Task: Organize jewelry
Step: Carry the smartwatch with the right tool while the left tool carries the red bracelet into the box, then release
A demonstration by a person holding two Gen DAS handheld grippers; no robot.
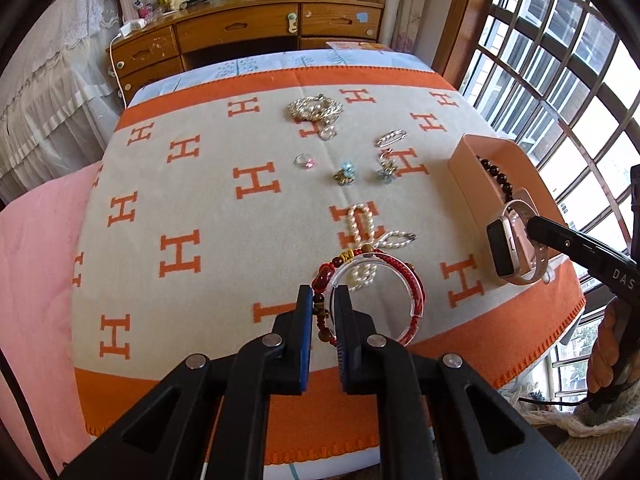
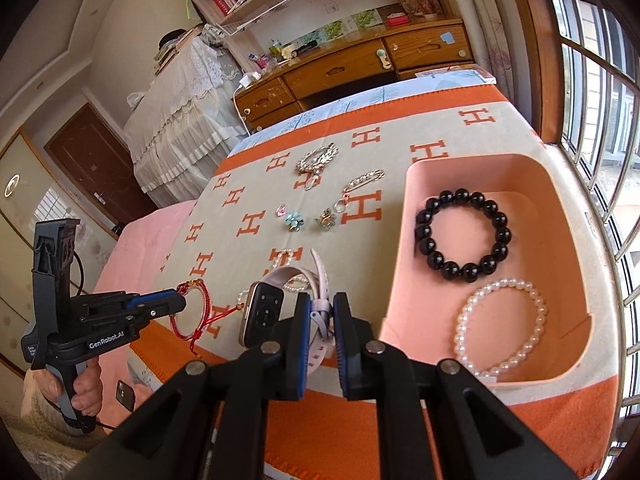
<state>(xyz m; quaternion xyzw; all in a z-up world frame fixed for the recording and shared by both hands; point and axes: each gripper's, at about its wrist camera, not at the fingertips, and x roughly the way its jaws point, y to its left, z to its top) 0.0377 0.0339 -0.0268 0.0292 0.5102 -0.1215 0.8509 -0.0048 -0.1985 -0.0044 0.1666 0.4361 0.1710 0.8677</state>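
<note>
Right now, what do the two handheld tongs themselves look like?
Both are black plastic with blue pads inside the fingers and silver rivets at the linkage pivots. The left tongs have a pistol-style handle, white "GenRobot.AI" lettering, a small label and a black cable trailing below. The right tongs show white "DAS" letters on one finger.

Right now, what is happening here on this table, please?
A person is sorting jewelry into a pink box. The left gripper is shut on a red bracelet, lifted off the blanket. The right gripper is shut on the strap of a smartwatch. A black bead bracelet and a pearl bracelet already lie in the box; smaller pieces wait on the blanket.
</note>
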